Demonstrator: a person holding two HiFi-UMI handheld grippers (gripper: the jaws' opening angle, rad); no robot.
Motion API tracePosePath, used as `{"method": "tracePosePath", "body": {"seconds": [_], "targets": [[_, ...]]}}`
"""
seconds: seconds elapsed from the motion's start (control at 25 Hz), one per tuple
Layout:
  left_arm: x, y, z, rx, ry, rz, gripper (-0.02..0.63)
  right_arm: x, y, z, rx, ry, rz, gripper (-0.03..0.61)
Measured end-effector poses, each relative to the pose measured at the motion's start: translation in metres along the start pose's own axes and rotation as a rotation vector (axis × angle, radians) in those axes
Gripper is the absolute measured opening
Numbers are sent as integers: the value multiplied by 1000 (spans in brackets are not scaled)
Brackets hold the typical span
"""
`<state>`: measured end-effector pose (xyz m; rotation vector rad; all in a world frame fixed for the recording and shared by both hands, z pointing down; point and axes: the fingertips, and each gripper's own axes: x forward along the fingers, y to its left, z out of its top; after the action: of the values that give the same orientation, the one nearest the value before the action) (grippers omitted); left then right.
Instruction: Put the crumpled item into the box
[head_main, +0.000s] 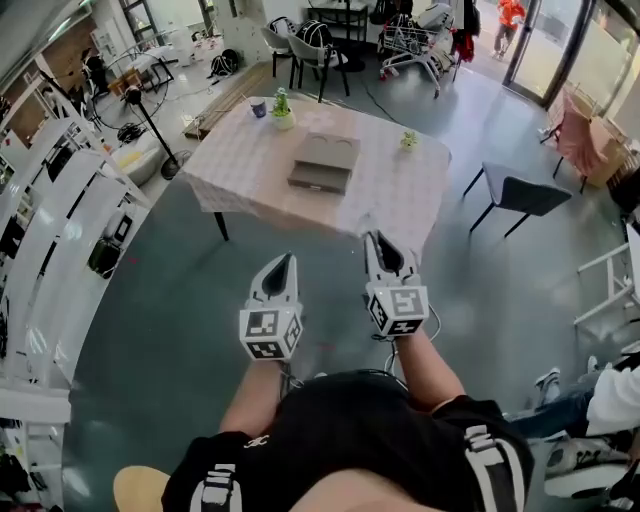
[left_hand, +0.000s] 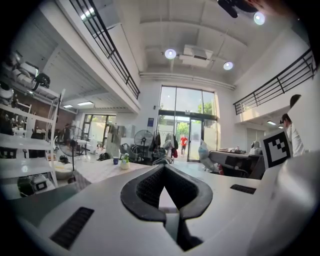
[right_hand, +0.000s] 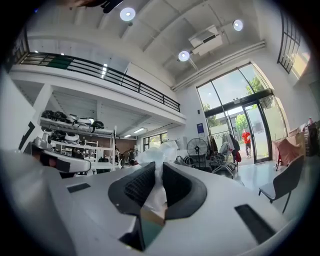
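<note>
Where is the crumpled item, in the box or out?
Out. The crumpled item is clamped between the pads of the right gripper; the box sits on the table, well ahead of it.

Crumpled white item (right_hand: 161, 154) half hidden between pads of the right gripper (right_hand: 157, 171); distant box (head_main: 325, 163), inside too small to tell.

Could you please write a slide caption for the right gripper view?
Right gripper clamped on a white crumpled paper-like wad, with tall glass doors beyond.
</note>
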<state>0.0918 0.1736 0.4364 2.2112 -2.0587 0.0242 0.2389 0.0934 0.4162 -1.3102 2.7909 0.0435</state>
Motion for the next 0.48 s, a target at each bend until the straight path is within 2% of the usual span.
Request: {"method": "tracePosePath", "body": {"seconds": [0.48], "targets": [[-13, 42, 5, -1, -19, -6, 3, 18, 41, 0, 1, -9, 4, 49]]}}
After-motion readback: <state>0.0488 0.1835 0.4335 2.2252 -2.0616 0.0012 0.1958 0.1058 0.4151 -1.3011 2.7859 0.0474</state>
